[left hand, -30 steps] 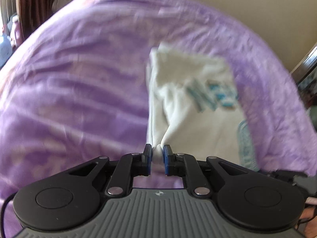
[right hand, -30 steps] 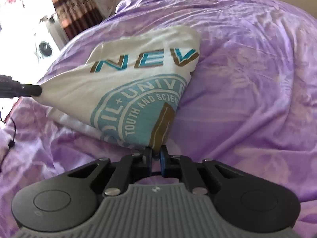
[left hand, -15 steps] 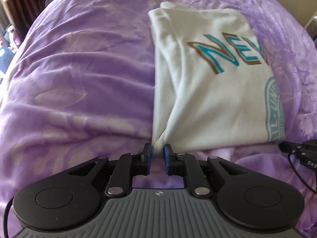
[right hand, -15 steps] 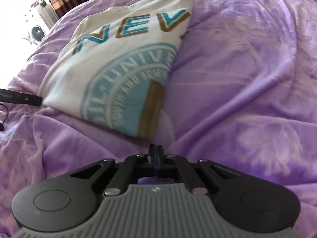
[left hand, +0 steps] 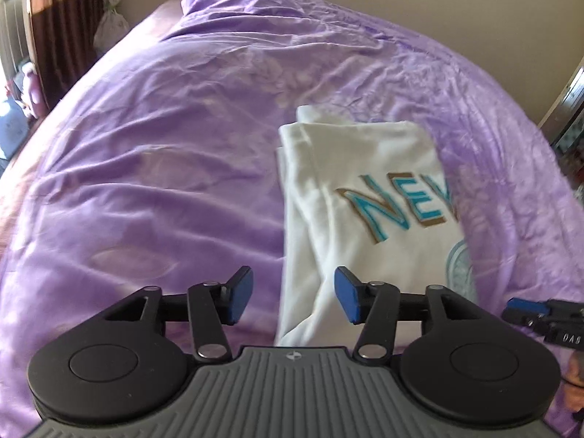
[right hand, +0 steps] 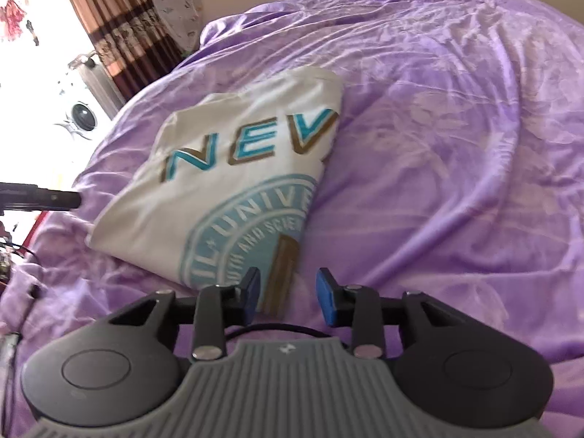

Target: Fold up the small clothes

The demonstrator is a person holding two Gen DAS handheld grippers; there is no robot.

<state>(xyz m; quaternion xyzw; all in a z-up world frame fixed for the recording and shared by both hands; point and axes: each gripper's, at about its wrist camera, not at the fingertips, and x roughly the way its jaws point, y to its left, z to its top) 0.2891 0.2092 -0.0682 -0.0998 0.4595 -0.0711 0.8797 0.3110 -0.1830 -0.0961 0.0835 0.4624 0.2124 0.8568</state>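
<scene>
A folded white T-shirt (left hand: pixel 368 226) with teal and brown lettering and a round teal emblem lies flat on the purple bedspread (left hand: pixel 164 182). My left gripper (left hand: pixel 294 295) hovers over the shirt's near left corner, its jaws opening; the cloth lies below the gap and the pads do not press it. In the right wrist view the same T-shirt (right hand: pixel 233 182) lies ahead and to the left. My right gripper (right hand: pixel 288 294) is above its near right corner, jaws opening, nothing pinched. The right gripper's tip (left hand: pixel 529 310) shows at the left view's right edge.
The purple bedspread (right hand: pixel 456 146) covers the whole bed and is creased. Striped curtains (right hand: pixel 109 25) and a bright window are at the far left. A beige wall (left hand: pixel 365 0) stands behind the bed. A black cable (right hand: pixel 270 328) runs under my right gripper.
Both grippers let go of the shirt's corners and opened wide. The shirt, held up a second ago, now lies flat on the bedspread. Both hands have drawn back a little.
</scene>
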